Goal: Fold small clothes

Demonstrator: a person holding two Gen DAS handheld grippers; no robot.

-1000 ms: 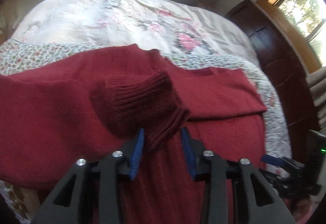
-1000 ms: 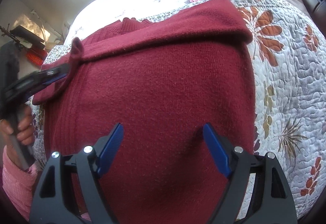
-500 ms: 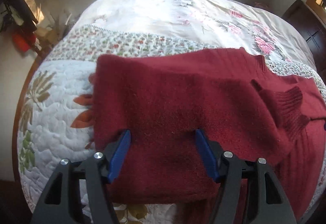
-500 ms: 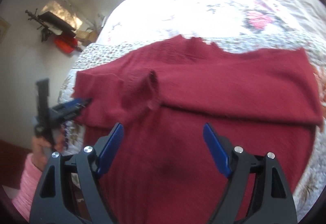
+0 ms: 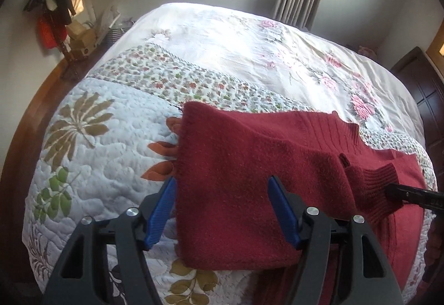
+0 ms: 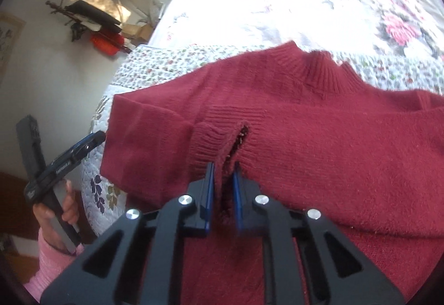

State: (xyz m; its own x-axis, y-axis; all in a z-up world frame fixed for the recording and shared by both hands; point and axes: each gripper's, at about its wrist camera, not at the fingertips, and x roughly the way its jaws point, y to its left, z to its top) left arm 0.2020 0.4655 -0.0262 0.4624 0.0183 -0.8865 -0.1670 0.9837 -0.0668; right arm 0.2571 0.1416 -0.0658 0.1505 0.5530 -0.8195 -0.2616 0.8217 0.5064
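I see the red sweater (image 5: 249,194) lying on the quilt (image 5: 111,144) at the near end of the bed (image 5: 236,55), collar (image 6: 322,74) pointing away, one sleeve folded across the body. Its ribbed cuff (image 6: 222,135) sits mid-chest. My right gripper (image 6: 223,188) is clamped on that cuff, jaws nearly together with knit bunched between them, pointing forward and slightly down. My left gripper (image 5: 222,210) hovers low over the sweater's folded left edge, jaws spread wide, nothing between them but cloth underneath. In the right view a hand (image 6: 59,210) in a pink sleeve (image 6: 52,260) holds the left tool's handle upright beside the bed.
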